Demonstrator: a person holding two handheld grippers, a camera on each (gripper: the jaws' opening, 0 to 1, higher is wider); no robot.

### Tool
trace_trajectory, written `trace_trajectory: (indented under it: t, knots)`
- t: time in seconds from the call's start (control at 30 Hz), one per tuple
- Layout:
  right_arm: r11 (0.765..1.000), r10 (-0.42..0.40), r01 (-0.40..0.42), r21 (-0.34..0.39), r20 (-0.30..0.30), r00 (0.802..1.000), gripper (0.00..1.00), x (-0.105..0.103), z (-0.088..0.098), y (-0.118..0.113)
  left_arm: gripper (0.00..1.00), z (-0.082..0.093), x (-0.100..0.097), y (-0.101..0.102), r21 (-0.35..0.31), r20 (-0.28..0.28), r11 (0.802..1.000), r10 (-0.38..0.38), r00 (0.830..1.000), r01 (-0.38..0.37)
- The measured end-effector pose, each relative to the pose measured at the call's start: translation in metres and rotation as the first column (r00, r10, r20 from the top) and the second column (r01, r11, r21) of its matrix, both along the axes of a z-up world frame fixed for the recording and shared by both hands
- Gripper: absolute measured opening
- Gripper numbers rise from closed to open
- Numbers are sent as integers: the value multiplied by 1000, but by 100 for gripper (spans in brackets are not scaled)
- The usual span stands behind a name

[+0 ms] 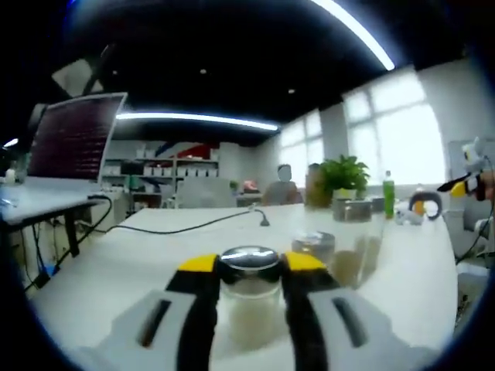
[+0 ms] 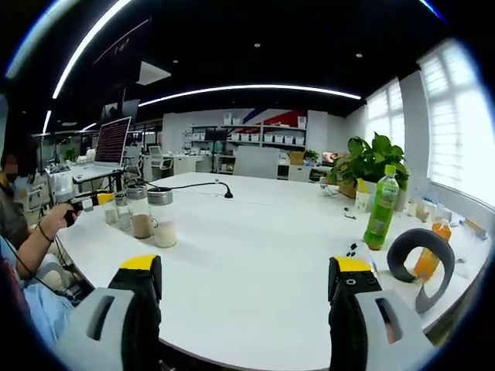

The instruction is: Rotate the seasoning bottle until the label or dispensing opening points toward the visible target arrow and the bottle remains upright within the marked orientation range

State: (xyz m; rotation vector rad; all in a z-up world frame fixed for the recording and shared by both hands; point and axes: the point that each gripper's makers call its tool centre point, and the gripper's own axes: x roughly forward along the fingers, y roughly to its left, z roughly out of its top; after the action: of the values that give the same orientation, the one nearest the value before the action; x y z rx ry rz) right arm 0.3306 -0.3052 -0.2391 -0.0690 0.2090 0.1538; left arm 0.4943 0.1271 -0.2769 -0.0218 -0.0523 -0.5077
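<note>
In the left gripper view, a seasoning bottle [image 1: 249, 297] is seen at lower centre, clamped between the yellow-tipped jaws of the left gripper [image 1: 249, 270], one jaw pressed to each side of it. The bottle stands upright on the white table [image 1: 155, 247], its long axis vertical in the frame, with a shiny metal lid on top and pale contents behind clear glass. No label, opening or writing can be made out on it, so its facing cannot be told. Just right of it, two more jars [image 1: 340, 251] stand close together. Farther back, a black cable [image 1: 186, 226] runs across the table.

In the right gripper view, a hand [image 2: 48, 224] and the left gripper [image 2: 77, 202] are seen at left, beside a row of jars [image 2: 143, 212] with the bottle [image 2: 162, 219] at its right end. The right gripper [image 2: 247, 274] is held wide open at the bottom, nothing between its jaws. At right, a green bottle [image 2: 381, 207] stands upright; its label cannot be read.
</note>
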Motion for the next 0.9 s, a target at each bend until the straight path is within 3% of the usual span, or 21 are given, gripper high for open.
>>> trace_trajectory:
  t: [0.07,0.17,0.23,0.3,0.37,0.47,0.57,0.77,0.9]
  knots:
    - [999,-30,27,33,65,997,90,1,12,-2,32,-1,0,0,-1,4,1000,-16,1000,16]
    - [1000,10,-10,9,46,999,91,-2,10,2,32,-1,2,-1,0,10,999,-38,999,38]
    - [999,36,-38,37,64,997,91,-4,13,4,32,-1,3,-5,14,17,997,-77,997,77]
    - [998,41,-44,41,52,998,91,-3,10,4,32,0,7,-5,1,7,995,-103,995,103]
    - [999,38,-39,33,47,998,92,-3,9,3,32,-1,6,-7,29,-2,991,-128,992,128]
    - [1000,22,-22,6,58,998,92,-2,10,-1,32,0,3,-12,0,1,976,-216,976,216]
    - [1000,22,-21,-3,58,998,92,-3,10,-2,32,-1,3,-11,11,-6,972,-233,973,233]
    - [999,43,-44,9,61,997,92,-6,12,-2,32,-1,4,-14,19,-36,947,-321,946,322]
    - [995,75,-79,64,72,995,91,-8,14,-1,32,-2,3,-14,0,-30,931,-364,931,364]
